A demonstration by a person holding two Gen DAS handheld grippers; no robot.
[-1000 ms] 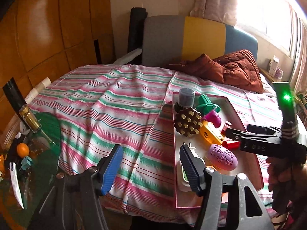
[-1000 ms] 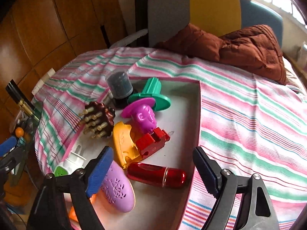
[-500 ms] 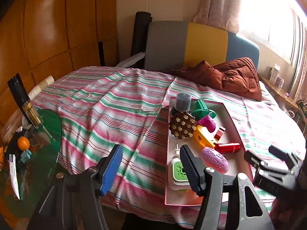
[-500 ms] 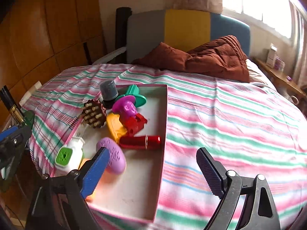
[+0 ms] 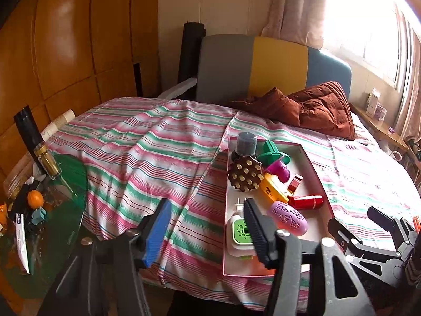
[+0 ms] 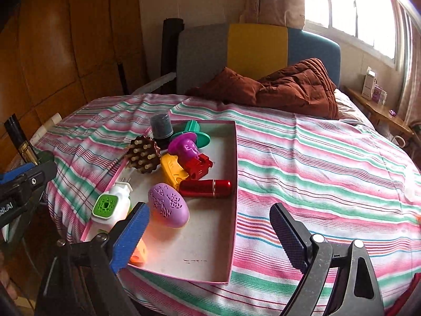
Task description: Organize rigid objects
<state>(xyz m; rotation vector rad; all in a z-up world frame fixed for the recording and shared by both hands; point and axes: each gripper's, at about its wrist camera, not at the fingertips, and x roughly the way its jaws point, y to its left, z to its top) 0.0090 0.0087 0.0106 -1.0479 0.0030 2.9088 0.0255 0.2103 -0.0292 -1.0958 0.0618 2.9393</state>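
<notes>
A shallow pink-rimmed box (image 6: 234, 184) lies on the striped bed and holds several rigid objects: a red tube (image 6: 206, 188), a purple oval case (image 6: 168, 205), a white-and-green plug-in device (image 6: 110, 208), a yellow piece (image 6: 172, 172), a brown studded brush (image 6: 143, 155), a purple toy (image 6: 184, 146), a green piece (image 6: 198, 133) and a dark cap (image 6: 161, 125). The box (image 5: 319, 184) also shows in the left wrist view. My right gripper (image 6: 210, 234) is open and empty above the box's near end. My left gripper (image 5: 208, 226) is open and empty, left of the box.
A brown quilted jacket (image 6: 284, 89) lies at the head of the bed by the grey-yellow-blue headboard (image 6: 252, 50). A green glass side table (image 5: 47, 210) with a bottle, an orange and clutter stands to the left. A wooden shelf (image 6: 379, 110) is under the window at right.
Both grippers have pulled back and up from the box, so more of the bed shows. The right gripper has left the objects in the box; both stay open.
</notes>
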